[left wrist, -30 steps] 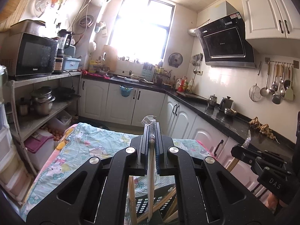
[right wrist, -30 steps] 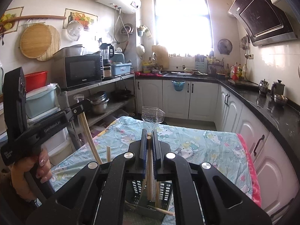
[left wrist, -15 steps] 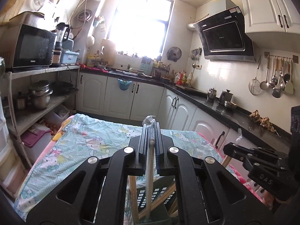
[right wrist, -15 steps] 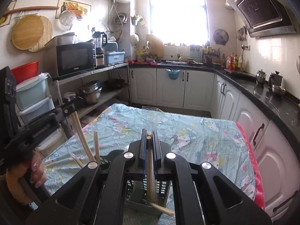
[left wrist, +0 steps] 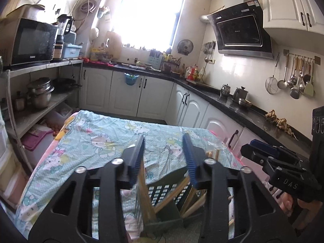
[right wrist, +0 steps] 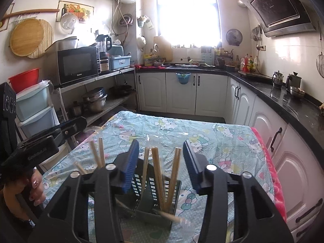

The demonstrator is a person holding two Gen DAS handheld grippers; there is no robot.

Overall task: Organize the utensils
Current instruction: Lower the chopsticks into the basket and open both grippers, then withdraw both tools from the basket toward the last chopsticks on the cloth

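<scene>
A bright kitchen with white cabinets and a dark countertop surrounds a table [right wrist: 212,141] covered by a pale blue cartoon-print cloth, and at the near edge of that table stands a dark slotted utensil caddy [right wrist: 149,182] holding wooden chopsticks [right wrist: 162,174]. What has changed in the last second is the grip on both sides: a moment ago each tool was clamped on an upright chopstick held above the caddy, and now the left gripper [left wrist: 163,154] and the right gripper [right wrist: 161,158] both stand wide apart with nothing between their blue-padded fingers [right wrist: 130,160]. In the right wrist view several sticks lean at loose angles inside the caddy, fanning from about 11 to 1 o'clock, while one lies slanted across the caddy's lower edge toward 5 o'clock, its tip blurred, possibly still settling. A further few sticks [right wrist: 97,154] rise at roughly 10 o'clock beside the left gripper's body. In the left wrist view the caddy [left wrist: 168,194] sits directly below the open jaws, with sticks crossing inside it and two stick ends [left wrist: 212,152] showing at 2 o'clock near the right gripper. The likely reading is that both sticks have just been dropped into the caddy, so this pair counts as placed. Whether more loose utensils wait on the table cannot be told from these views; the visible cloth beyond shows only a crumpled clear wrapper [right wrist: 162,136].
</scene>
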